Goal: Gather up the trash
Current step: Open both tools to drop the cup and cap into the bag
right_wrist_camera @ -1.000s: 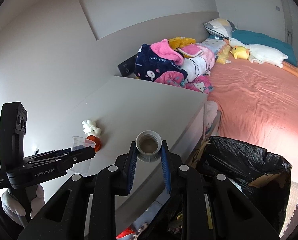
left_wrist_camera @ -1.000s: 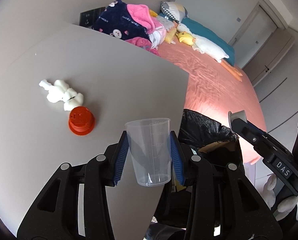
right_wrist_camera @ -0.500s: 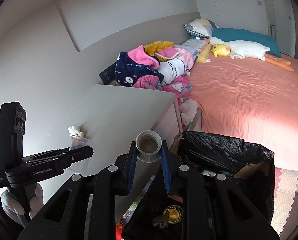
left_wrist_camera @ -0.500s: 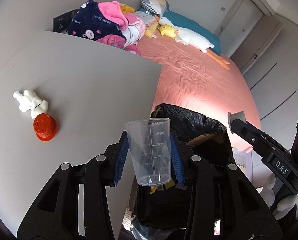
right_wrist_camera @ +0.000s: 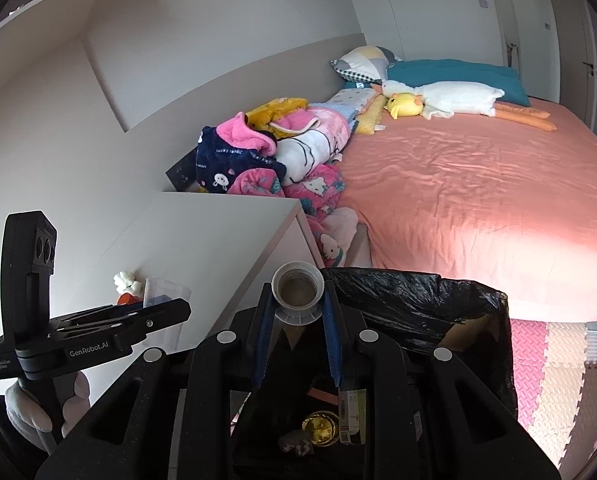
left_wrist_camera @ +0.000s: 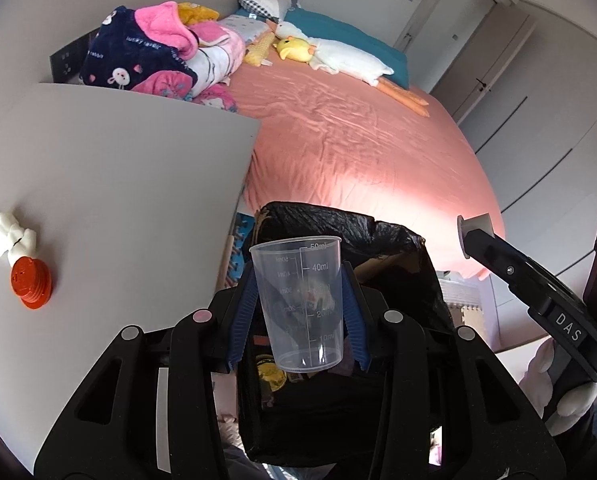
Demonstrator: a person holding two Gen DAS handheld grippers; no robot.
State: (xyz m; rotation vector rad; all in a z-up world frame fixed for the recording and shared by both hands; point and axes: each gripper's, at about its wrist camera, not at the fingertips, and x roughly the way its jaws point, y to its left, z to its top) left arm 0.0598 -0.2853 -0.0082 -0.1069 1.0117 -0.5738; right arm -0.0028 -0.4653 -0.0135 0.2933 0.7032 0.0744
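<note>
Your left claw (left_wrist_camera: 298,320) is clamped on a clear measuring cup (left_wrist_camera: 300,304), upright between the blue pads in the lower middle of the left wrist view. Behind and below the cup is the bin lined with a black bag (left_wrist_camera: 398,240); through the cup's wall you see the bag's inside. In the right wrist view your right claw (right_wrist_camera: 296,332) is closed on a small white bottle neck (right_wrist_camera: 297,292), mouth toward the camera, at the centre of the frame, by the near left edge of the bin's rim. At the bottom of that view some trash already lies in the bag — a gold round piece (right_wrist_camera: 320,432) and a small carton (right_wrist_camera: 350,416).

On the grey bench (left_wrist_camera: 118,184), at the left edge of the left wrist view, a red cap (left_wrist_camera: 30,284) sits touching a white crumpled wad (left_wrist_camera: 8,236). The pink bed (left_wrist_camera: 358,152) fills the upper right, with a heap of blankets (left_wrist_camera: 158,56) at the upper left and a yellow plush (left_wrist_camera: 296,49) near the pillows.
</note>
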